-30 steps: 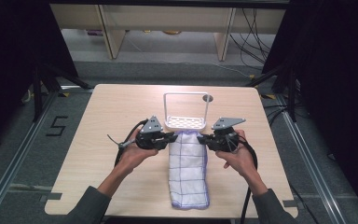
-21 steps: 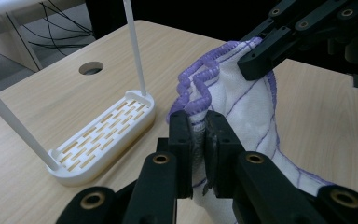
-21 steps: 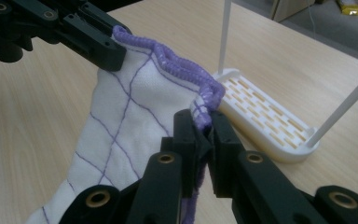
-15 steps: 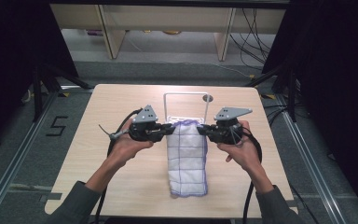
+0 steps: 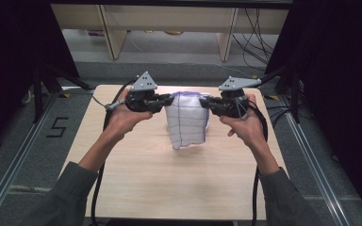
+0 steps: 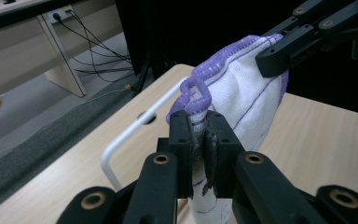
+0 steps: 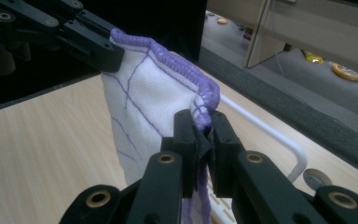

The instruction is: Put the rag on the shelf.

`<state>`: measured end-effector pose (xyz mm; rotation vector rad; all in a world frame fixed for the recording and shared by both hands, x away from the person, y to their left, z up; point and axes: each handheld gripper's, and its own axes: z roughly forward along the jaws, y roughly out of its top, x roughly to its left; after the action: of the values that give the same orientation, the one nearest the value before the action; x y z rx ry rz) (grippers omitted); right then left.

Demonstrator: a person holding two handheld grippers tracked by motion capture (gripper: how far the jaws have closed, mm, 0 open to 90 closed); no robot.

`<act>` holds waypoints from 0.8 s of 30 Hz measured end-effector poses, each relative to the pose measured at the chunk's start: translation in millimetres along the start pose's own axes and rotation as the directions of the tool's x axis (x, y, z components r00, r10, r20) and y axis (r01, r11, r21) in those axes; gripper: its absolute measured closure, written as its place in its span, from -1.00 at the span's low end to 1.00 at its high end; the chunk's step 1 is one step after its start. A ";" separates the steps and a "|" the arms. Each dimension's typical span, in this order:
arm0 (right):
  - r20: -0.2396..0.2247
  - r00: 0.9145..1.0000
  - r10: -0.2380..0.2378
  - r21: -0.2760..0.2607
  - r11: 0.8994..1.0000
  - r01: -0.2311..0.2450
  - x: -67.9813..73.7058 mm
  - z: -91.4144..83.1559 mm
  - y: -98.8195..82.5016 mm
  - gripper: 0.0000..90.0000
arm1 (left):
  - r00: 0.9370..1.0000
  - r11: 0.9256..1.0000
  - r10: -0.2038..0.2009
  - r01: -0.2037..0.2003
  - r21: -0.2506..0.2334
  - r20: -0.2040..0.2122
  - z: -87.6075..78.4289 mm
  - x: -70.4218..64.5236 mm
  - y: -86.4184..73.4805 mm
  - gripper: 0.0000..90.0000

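High view: a white cloth [image 5: 186, 120] with purple grid lines is held above the table [image 5: 136, 188], pinched at its top corners by the left gripper [image 5: 168, 100] and right gripper [image 5: 204, 102], hanging limp (judged light, soft). Left gripper view: jaws are clamped on the purple hem [image 6: 196, 91]. Right gripper view: the same grip is seen; the stitched hem is judged the firmest hold.

The table [image 5: 179, 183] is lit evenly from above, and a soft glare is seen on its wood below the jaws; the surroundings to either side are left in near darkness. In both gripper views the jaws themselves are rendered dark and slightly soft; the cloth [image 6: 242, 88] pinched between them is brightly lit; the background beyond them is blurred.
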<state>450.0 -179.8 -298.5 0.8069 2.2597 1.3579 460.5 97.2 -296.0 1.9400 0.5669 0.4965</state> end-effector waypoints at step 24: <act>0.076 0.996 0.047 -0.038 0.998 -0.045 -46.4 21.7 46.2 0.86 | 0.998 0.999 -0.020 0.017 -0.037 -0.065 28.1 41.9 43.3 0.82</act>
<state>510.8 -178.3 -266.2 0.8885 2.1648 1.3605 517.5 85.3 -264.0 1.8874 0.6129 0.5565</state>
